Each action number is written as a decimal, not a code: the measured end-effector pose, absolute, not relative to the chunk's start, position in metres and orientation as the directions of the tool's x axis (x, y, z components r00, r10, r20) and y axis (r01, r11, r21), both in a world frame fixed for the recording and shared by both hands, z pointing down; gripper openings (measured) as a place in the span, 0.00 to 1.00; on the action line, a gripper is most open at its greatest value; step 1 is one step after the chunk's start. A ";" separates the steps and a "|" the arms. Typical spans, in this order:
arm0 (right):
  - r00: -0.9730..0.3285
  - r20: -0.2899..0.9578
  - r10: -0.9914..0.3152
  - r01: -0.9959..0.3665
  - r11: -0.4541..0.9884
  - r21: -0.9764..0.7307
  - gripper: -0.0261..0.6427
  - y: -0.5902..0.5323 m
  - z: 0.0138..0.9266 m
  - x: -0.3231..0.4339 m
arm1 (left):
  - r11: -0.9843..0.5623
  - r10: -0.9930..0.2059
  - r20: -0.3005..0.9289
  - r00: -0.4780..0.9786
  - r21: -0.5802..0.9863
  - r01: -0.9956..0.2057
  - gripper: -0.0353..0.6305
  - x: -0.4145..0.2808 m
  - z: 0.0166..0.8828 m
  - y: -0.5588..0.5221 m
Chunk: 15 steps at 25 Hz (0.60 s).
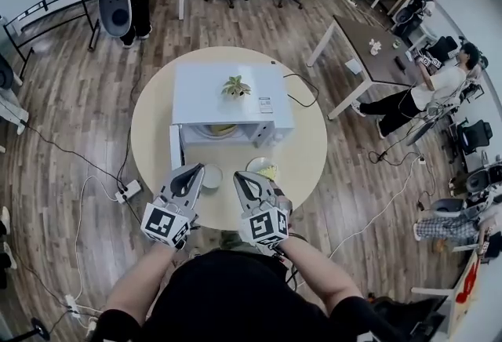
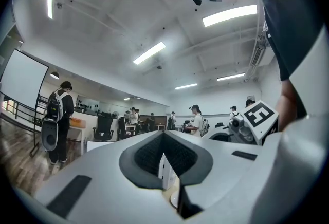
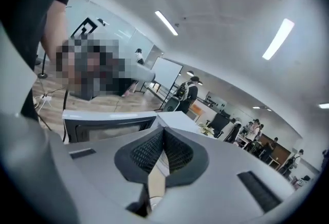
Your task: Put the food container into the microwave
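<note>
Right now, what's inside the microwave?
The microwave stands with its door open. At the cavity's front a round yellowish shape shows. The microwave's top covers the rest, so I can't tell what it is.

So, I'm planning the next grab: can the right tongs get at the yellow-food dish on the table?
Probably yes: the dish sits right beside the shut right tongs, with nothing between.

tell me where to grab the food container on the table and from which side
Probably its near rim, one jaw inside and one outside, coming from the person's side with the right gripper, which is shut. The container looks low and round, sits in front of the open microwave, and that gripper partly hides it.
</note>
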State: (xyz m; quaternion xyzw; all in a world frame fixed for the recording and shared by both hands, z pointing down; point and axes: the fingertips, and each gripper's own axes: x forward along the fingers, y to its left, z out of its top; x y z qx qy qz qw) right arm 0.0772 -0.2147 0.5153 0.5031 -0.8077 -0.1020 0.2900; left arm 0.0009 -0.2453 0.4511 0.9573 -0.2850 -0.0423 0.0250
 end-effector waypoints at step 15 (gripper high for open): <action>-0.167 0.031 -0.985 -0.978 0.170 0.119 0.06 -0.221 0.431 0.149 | -0.813 -0.583 -0.123 0.803 0.072 -0.578 0.08 -0.014 0.432 -0.258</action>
